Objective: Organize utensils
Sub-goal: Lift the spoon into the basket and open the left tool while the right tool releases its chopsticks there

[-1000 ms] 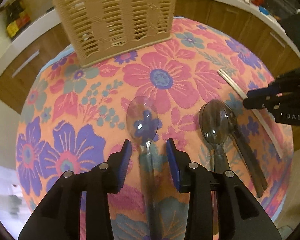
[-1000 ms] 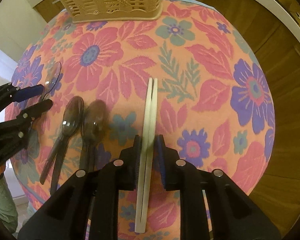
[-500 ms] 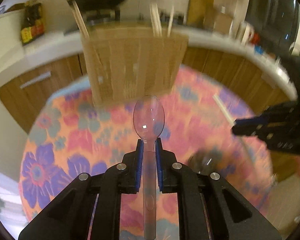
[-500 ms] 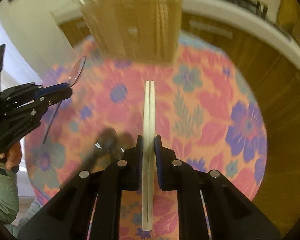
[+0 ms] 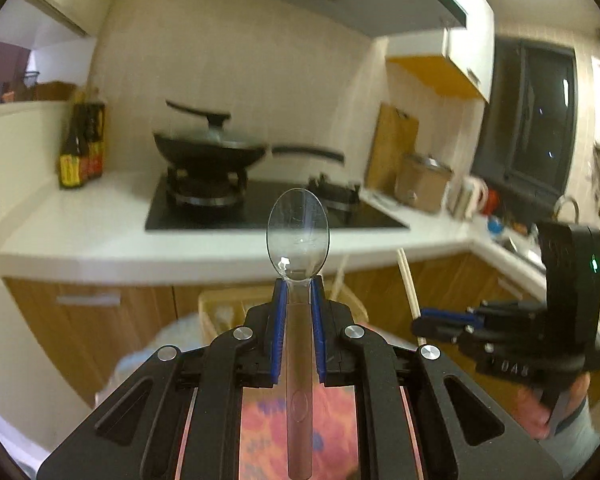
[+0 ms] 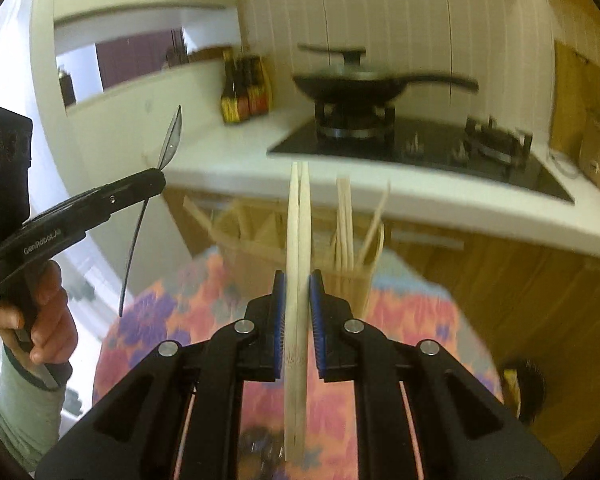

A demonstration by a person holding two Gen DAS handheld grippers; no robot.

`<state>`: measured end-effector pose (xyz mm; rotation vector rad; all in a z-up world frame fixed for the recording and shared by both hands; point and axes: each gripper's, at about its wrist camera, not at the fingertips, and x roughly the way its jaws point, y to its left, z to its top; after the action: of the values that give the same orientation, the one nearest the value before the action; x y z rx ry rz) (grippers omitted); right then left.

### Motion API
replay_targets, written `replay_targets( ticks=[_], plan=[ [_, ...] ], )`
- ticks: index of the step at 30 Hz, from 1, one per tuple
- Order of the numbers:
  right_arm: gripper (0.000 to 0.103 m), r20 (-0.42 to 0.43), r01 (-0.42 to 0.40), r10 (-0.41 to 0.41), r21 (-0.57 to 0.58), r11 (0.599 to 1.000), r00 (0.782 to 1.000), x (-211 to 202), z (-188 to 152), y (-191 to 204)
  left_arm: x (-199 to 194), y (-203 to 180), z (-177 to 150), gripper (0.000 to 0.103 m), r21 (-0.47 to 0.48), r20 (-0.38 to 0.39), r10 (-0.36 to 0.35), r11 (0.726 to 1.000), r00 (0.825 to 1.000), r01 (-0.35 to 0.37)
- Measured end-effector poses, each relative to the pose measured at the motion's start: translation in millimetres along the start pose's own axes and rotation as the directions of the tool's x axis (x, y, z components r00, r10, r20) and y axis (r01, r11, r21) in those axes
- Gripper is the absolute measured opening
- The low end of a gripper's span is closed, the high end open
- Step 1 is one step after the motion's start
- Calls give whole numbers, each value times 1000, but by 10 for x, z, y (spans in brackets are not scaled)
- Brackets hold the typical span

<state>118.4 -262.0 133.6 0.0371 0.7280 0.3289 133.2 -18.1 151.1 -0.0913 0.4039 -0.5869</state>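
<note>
We clamp a clear spoon [image 5: 298,236] in our left gripper [image 5: 299,300] and chopsticks [image 6: 299,240] in our right gripper [image 6: 299,296], both pointing to twelve o'clock.

I see a clear, glossy plastic spoon [image 5: 298,232] with fine scratches in its bowl, pinched by my left gripper [image 5: 298,292], which is matt black plastic with ribbed blue pads and shiny metal pins. My right gripper [image 6: 298,284], of the same make, holds pale, matt wooden chopsticks [image 6: 298,240]. The basket [image 6: 260,236] looks like woven beige plastic. The surface wears a flowered cloth [image 6: 412,320], soft and matt. Behind, the worktop [image 5: 80,240] is smooth white, the hob [image 5: 260,216] glossy black glass.
</note>
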Motion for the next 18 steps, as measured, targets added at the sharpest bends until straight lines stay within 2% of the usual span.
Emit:
replay_targets(
  ticks=[2, 6, 10, 13, 16, 18],
  plan=[
    [10, 43, 4, -3, -8, 1000, 999, 54, 174, -13, 93, 33, 130, 10, -18, 27, -1, 1000, 1000, 1],
    [10, 131, 22, -20, -18, 1000, 991, 132, 438, -41, 275, 172, 314, 10, -98, 113, -49, 993, 992, 61],
    [10, 232, 55, -49, -20, 998, 971, 158, 644, -68, 441, 240, 331, 10, -129, 169, 4, 992, 986, 18],
    [10, 366, 153, -131, -32, 988, 921, 158, 678, -37, 561, 256, 288, 10, -122, 211, 54, 992, 976, -28],
    [10, 422, 167, -151, -1, 986, 894, 240, 669, -91, 669, 288, 230, 10, -107, 234, 83, 992, 969, -59],
    [10, 432, 176, -171, 28, 984, 885, 326, 668, -167, 749, 313, 185, 10, -106, 238, 100, 991, 966, -77]
  ],
)
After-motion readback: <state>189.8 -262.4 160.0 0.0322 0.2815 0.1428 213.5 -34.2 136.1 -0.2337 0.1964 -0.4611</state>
